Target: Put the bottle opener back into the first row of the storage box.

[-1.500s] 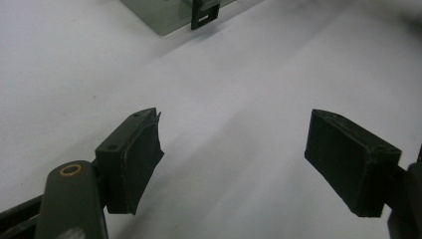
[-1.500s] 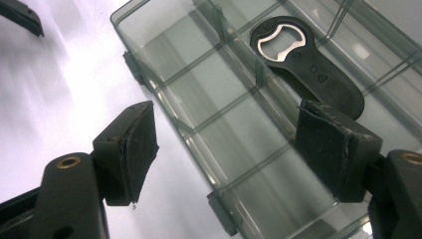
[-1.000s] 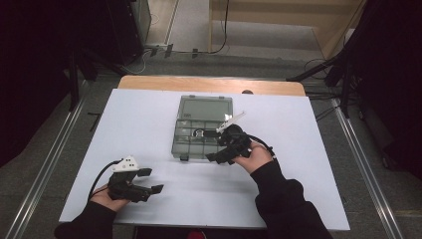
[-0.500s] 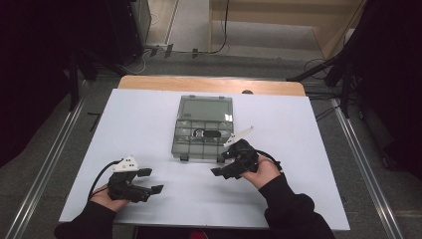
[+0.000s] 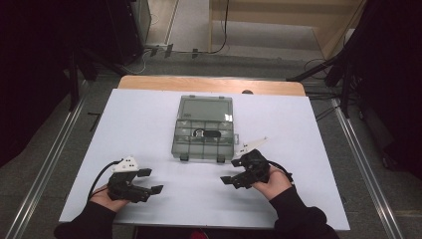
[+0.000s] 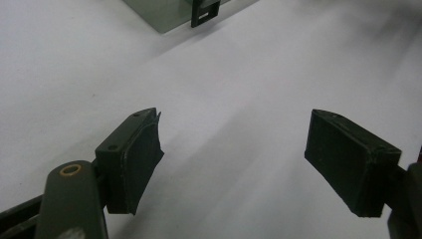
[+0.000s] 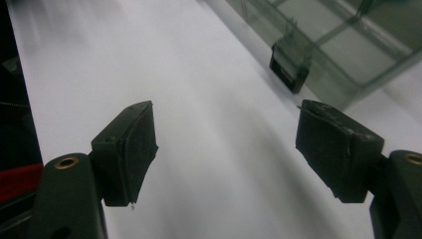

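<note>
Centrally on the white bench (image 5: 149,129) lies a clear grey plastic organiser case (image 5: 205,128), its lid apparently shut, with two dark latches on the near edge and a small dark item visible through a middle compartment. It looks to be a light, rigid, thin-walled box with a smooth, rather slippery shell, so a hold would likely go best across a side wall or a corner rim, or on a latch tab (image 7: 288,62) if the lid is to be opened, and hard squeezing could probably flex or crack it. Nearer the person, the right tool (image 5: 234,178) hovers just short of the case's front right corner, jaws wide and empty, aimed leftward with the forearm angling in from the bottom edge. Well apart to the left, the left tool (image 5: 149,181) rests low by the bench's front edge, jaws likewise spread wide, holding nothing.
</note>
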